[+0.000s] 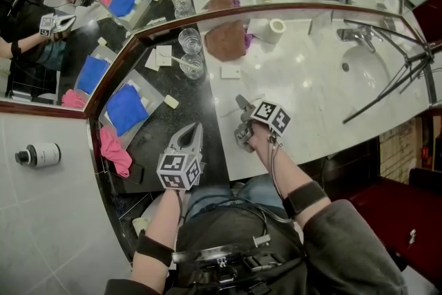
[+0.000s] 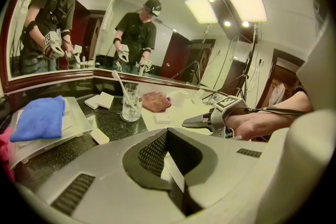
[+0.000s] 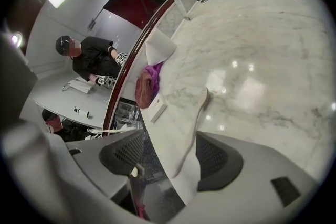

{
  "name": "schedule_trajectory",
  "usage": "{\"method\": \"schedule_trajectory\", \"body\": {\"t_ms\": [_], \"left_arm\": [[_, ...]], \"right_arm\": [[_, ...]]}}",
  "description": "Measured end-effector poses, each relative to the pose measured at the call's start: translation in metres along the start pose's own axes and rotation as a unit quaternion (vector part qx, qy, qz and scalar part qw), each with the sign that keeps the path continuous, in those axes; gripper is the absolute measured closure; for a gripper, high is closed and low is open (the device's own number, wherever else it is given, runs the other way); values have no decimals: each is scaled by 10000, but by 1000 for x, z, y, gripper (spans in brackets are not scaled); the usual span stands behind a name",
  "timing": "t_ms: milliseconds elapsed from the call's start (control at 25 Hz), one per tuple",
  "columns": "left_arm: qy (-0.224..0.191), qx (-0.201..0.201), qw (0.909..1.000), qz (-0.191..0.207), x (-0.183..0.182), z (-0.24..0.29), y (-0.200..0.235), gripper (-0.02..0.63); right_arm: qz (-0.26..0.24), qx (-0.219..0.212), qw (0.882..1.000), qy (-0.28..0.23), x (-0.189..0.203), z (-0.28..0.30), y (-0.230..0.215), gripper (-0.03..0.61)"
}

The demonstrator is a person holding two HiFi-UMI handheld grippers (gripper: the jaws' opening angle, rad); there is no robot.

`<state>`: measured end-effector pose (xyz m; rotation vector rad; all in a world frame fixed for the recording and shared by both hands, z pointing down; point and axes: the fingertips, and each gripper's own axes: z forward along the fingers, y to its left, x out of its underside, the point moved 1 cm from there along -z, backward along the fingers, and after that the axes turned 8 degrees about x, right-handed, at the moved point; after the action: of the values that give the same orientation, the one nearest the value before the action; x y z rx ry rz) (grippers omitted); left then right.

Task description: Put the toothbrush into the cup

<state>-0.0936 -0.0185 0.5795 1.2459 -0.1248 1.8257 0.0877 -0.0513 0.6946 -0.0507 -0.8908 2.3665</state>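
A white toothbrush (image 3: 200, 112) lies on the pale marble counter, its head pointing away. My right gripper (image 3: 173, 150) is open around its handle; the handle runs close to the right pad (image 3: 220, 161) and the left pad stands well clear. In the head view that gripper (image 1: 242, 109) is low over the marble. A glass cup (image 1: 192, 66) on the black counter holds another white toothbrush, with a second glass (image 1: 190, 40) just behind. My left gripper (image 1: 191, 132) hovers over the black counter, shut and empty (image 2: 169, 136), and the cup (image 2: 130, 104) is ahead to its left.
A blue cloth (image 1: 126, 109) on a clear tray and a pink cloth (image 1: 114, 153) lie at the left. A maroon cloth (image 1: 226, 39), white rolls (image 1: 276, 27) and small white boxes (image 1: 230, 71) sit near the mirror. A sink (image 1: 366, 69), faucet (image 1: 356, 35) and black tripod legs (image 1: 387, 90) occupy the right.
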Motion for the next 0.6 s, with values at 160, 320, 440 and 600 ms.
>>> {"method": "schedule_trajectory", "body": {"t_ms": [160,320,440,600], "left_arm": [[-12,-5,10000,-17,-1,2,-1,612],[-58,-41,10000,3,-8,4,-3,612],[-132,-85,9999,33,-16,3,-7,612],[-251,-189,9995,42,-26,0,-12,612]], "right_arm": [[-232,28,9997,94,0,-5,-1,455],[-741,-155,9970,139,-4,-16,6,561],[-1385,-430,9894,110,-10,-31,21,561],[-2244,-841,9709,19,-24,-56,46,561]]}}
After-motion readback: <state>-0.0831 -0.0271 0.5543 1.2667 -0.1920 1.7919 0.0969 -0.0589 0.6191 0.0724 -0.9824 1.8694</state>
